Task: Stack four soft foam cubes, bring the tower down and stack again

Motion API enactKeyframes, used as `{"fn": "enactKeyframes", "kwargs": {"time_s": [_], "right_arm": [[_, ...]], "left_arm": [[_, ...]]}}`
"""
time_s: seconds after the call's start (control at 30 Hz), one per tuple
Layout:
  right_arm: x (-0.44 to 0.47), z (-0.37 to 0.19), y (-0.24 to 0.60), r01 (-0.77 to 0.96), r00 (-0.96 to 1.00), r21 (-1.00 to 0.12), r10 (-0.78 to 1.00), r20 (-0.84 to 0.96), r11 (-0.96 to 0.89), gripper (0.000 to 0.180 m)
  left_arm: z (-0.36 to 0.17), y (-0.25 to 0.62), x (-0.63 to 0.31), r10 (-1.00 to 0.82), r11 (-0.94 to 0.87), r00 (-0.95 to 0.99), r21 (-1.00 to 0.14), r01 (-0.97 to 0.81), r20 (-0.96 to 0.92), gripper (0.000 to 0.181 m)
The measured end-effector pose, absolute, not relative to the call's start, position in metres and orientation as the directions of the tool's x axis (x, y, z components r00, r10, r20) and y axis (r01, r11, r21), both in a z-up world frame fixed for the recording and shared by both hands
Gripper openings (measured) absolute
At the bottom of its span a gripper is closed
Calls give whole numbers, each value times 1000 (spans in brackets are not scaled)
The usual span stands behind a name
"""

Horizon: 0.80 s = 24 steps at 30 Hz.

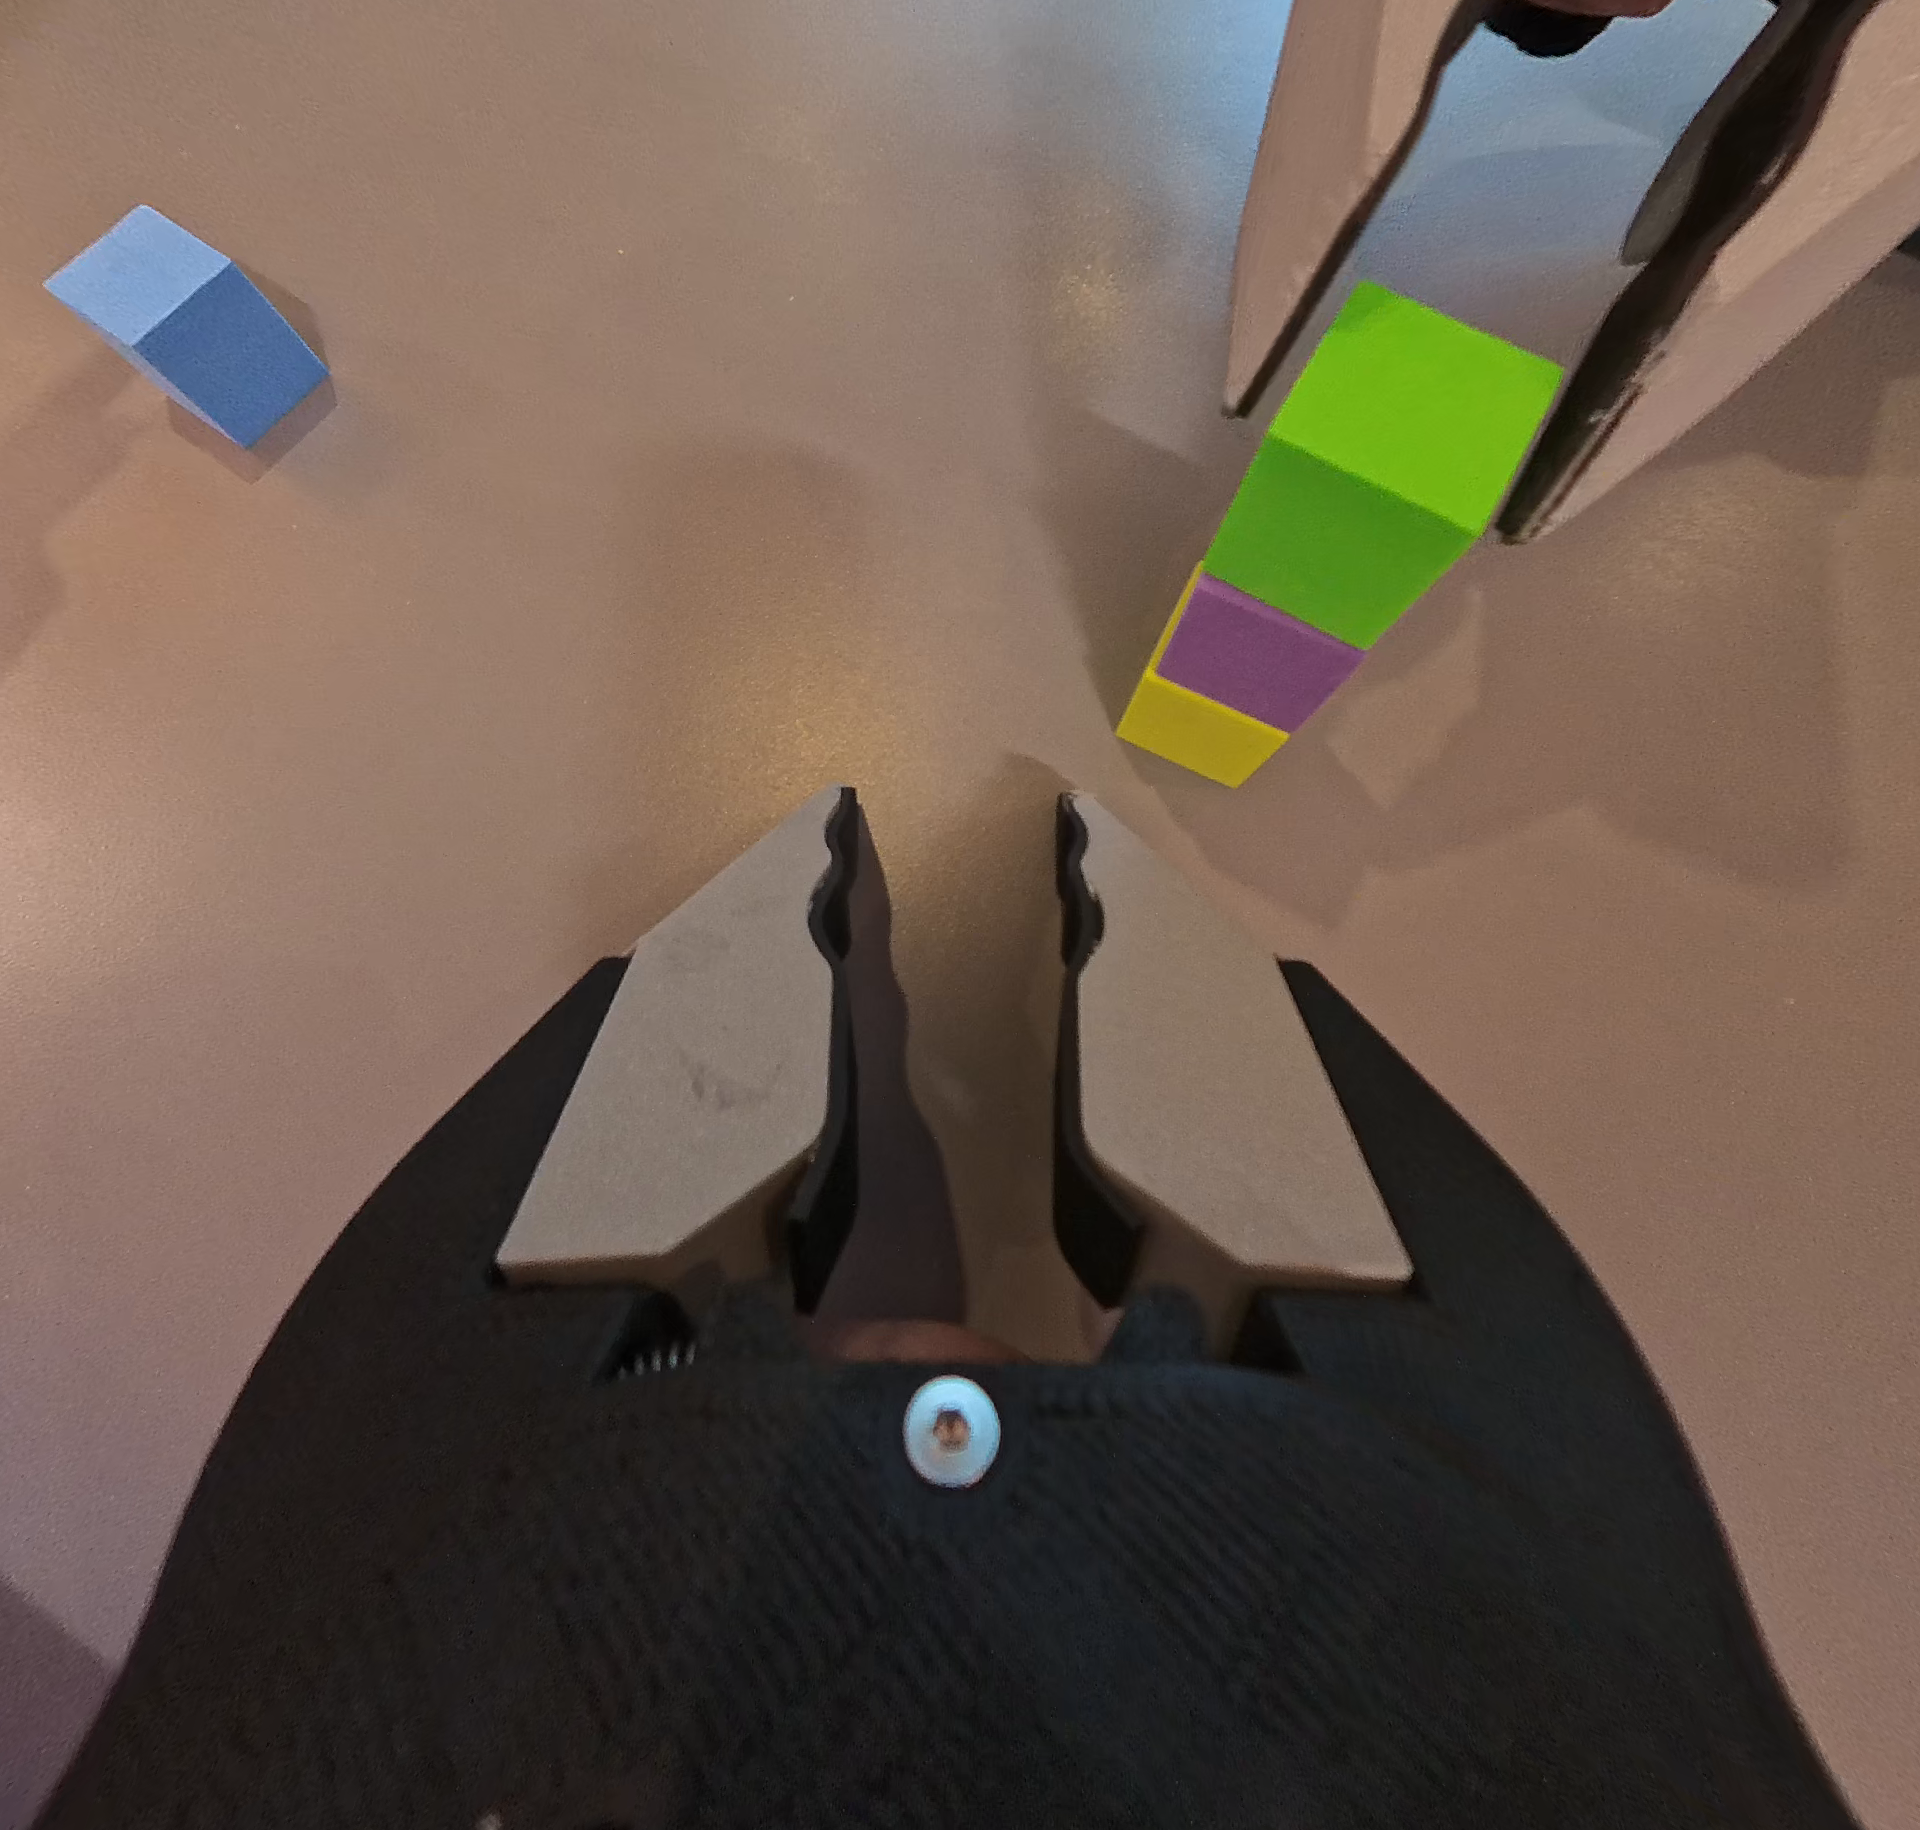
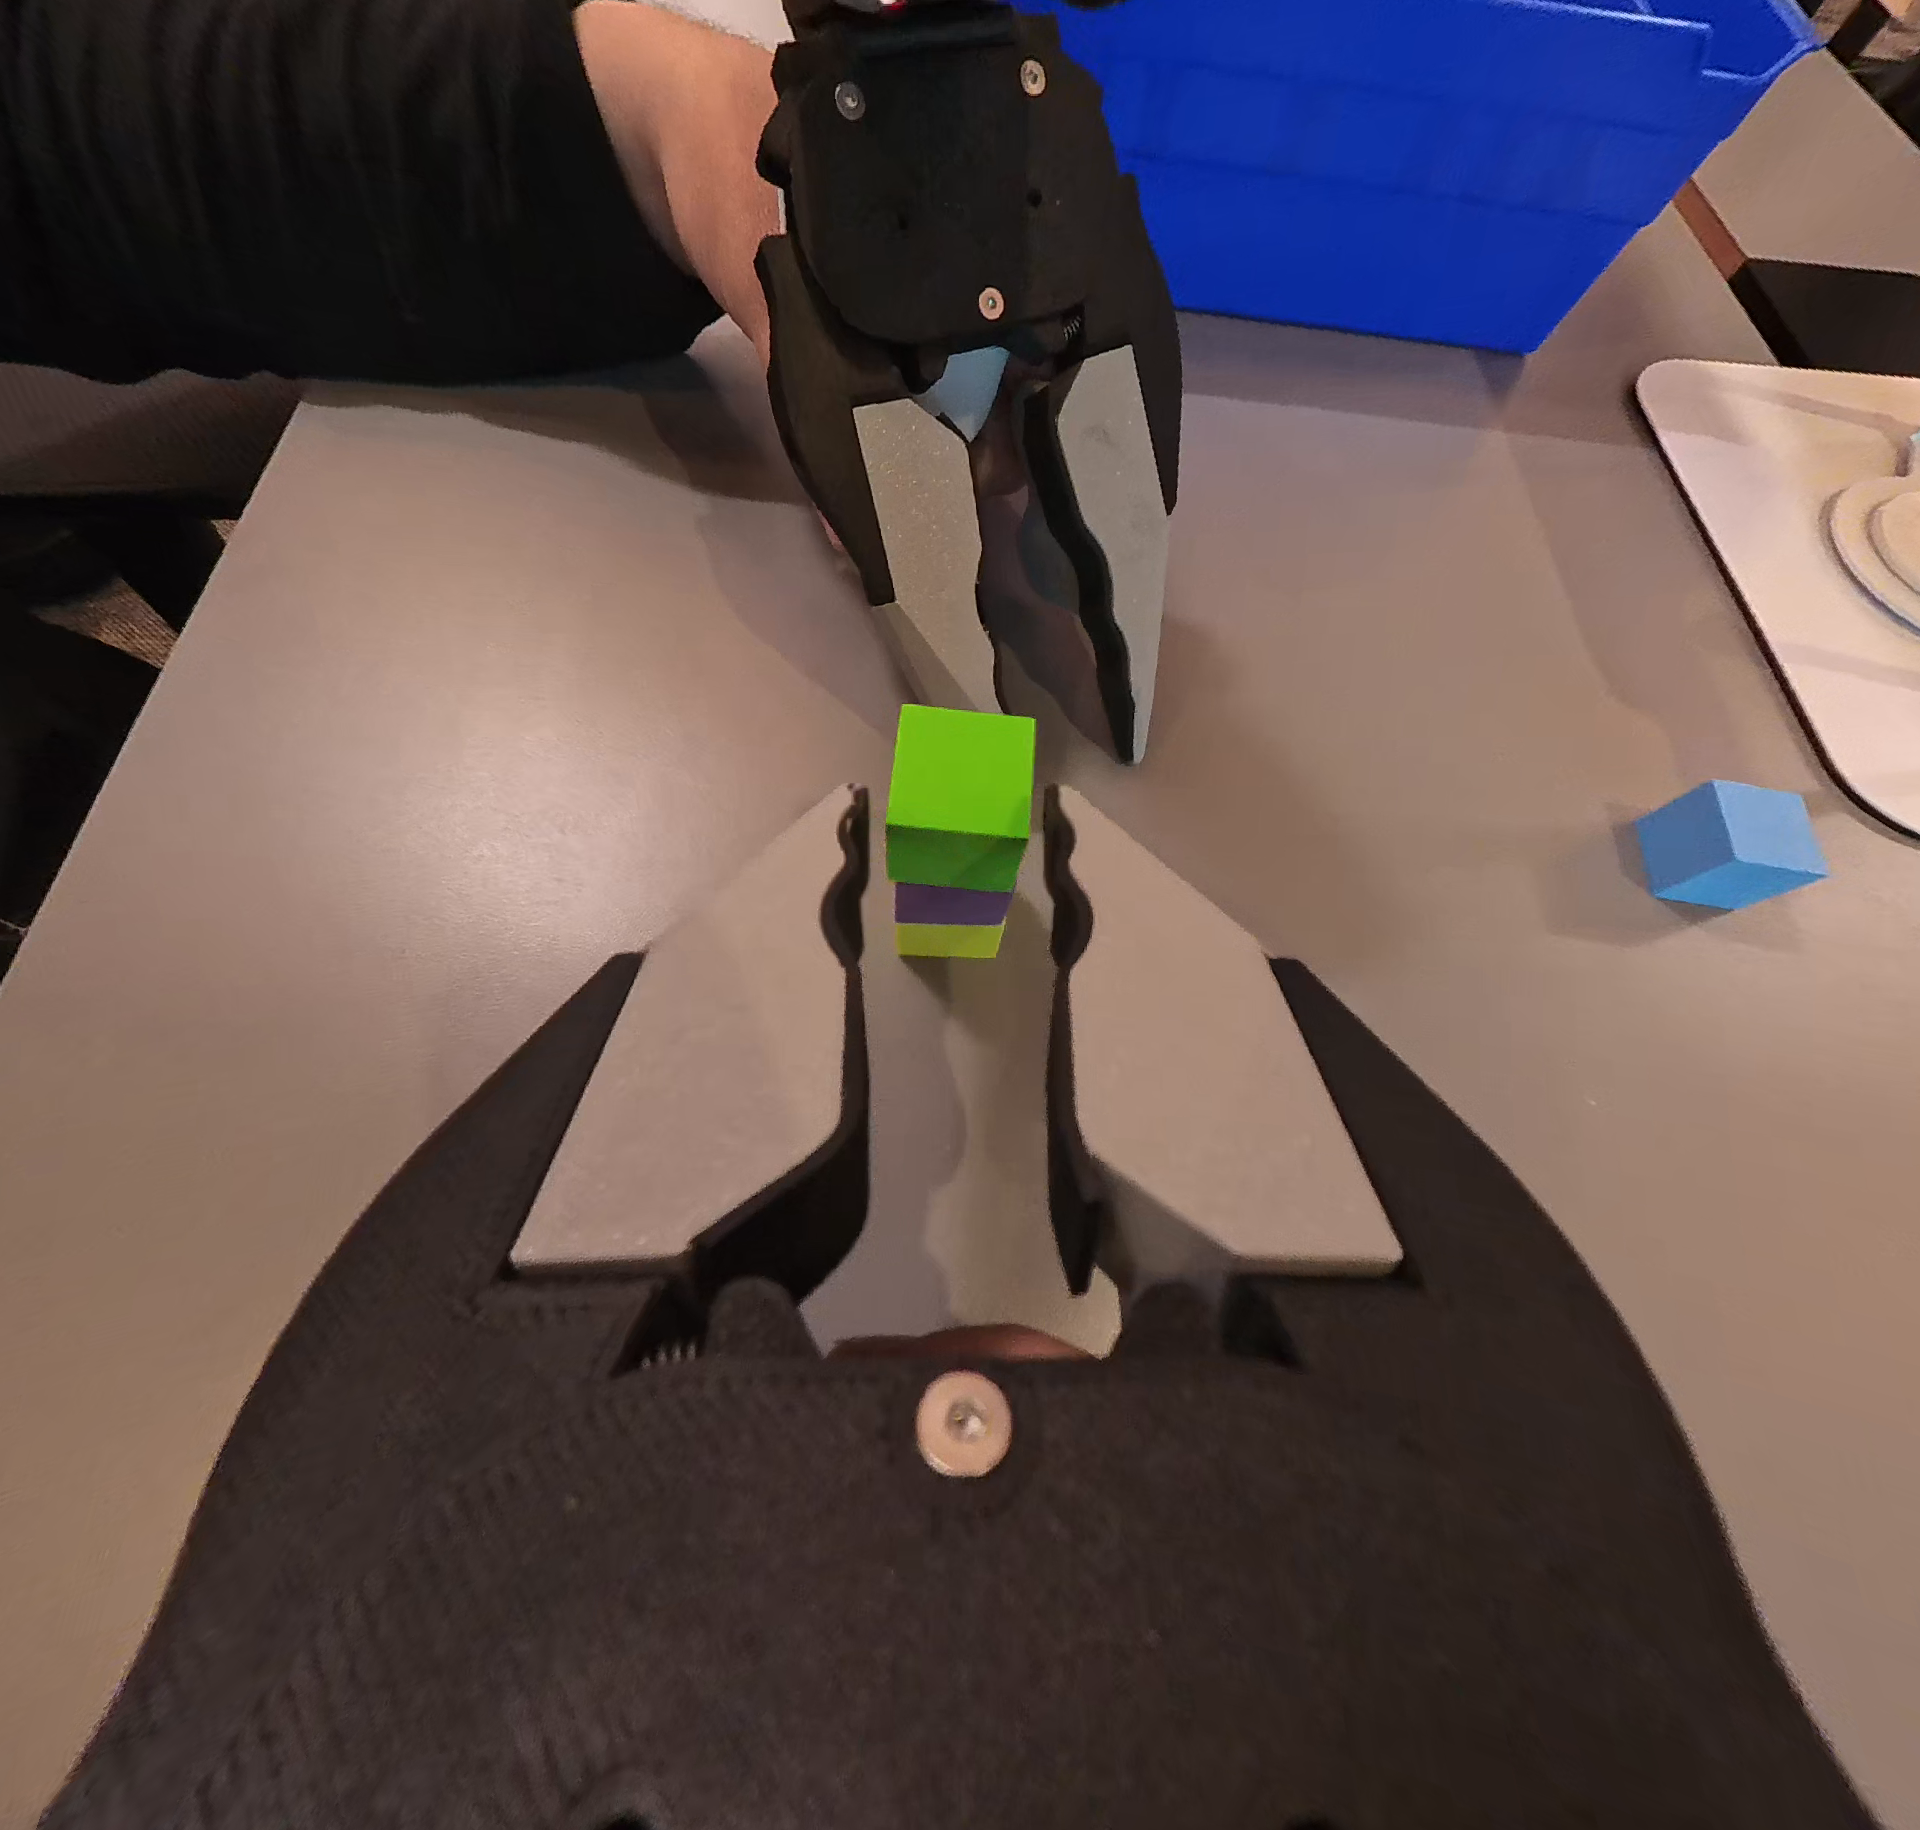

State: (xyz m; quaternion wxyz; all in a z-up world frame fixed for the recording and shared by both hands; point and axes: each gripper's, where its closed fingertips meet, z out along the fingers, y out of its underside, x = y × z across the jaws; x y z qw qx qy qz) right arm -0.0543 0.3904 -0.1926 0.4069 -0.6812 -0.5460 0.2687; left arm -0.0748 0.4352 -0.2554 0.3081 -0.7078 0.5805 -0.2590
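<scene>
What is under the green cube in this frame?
The green cube sits on a purple cube, which sits on a yellow cube on the table. The faces where they touch are hidden.

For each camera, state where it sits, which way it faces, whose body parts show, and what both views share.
Left wrist view: mounted on the left gripper, looking steeply down at the grey table; its own open jaws show, with the right gripper around the green foam cube.
Right wrist view: mounted on the right gripper, facing across the table toward the left gripper and a black-sleeved arm.
Shared: the green, purple, yellow stack and the loose blue foam cube.
</scene>
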Motion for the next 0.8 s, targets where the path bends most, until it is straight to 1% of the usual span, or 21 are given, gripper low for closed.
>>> {"fn": "enactKeyframes", "kwargs": {"time_s": [0.2, 0.47, 0.8], "right_arm": [[-54, -194, 391, 525, 267, -847, 961, 71, -83, 34], [-55, -195, 391, 528, 260, -846, 962, 78, -74, 25], [-57, -194, 393, 511, 260, -856, 963, 71, -75, 25]], "left_arm": [[-255, 435, -75, -981, -135, 191, -737, -662, 8, 36], [-255, 435, -75, -981, -135, 191, -737, -662, 8, 36], [-255, 435, -74, -981, -136, 192, -737, -662, 9, 37]]}}
